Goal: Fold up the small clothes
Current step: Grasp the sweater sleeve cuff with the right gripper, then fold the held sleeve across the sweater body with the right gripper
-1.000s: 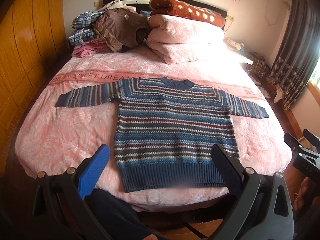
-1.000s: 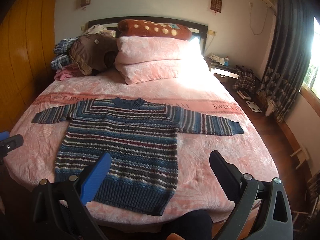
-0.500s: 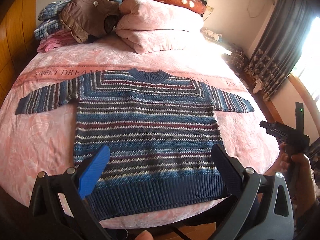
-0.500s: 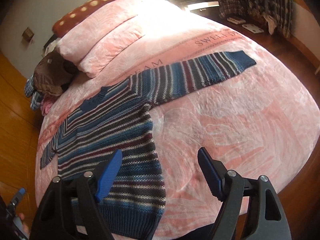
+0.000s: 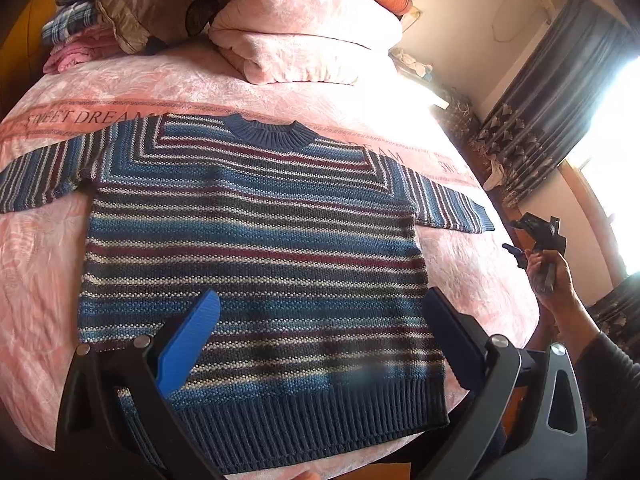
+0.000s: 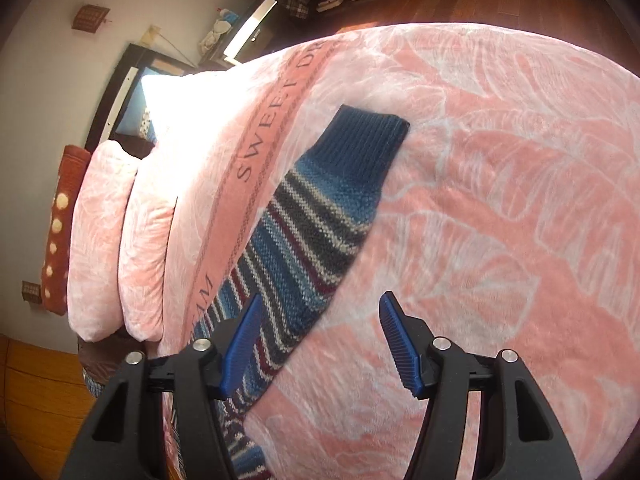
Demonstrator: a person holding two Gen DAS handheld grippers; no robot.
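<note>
Striped blue knit sweater (image 5: 248, 264) lies flat on the pink bedspread (image 5: 40, 264), filling the centre of the left wrist view with its hem at the bottom. Left gripper (image 5: 320, 328) hangs spread over the hem, gripping nothing. Right gripper (image 6: 320, 336), also spread and empty, sits at lower centre of its view, with the sweater's sleeve (image 6: 320, 216) running toward the upper middle.

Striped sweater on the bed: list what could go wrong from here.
1. The right gripper is open over the sleeve edge; a shallow pinch may also catch the plush pink blanket.
2. The striped sweater hem lies at the bed's foot edge; tugging could drag it off.
3. The left gripper hangs open, pinning nothing, so the body may shift.
</note>
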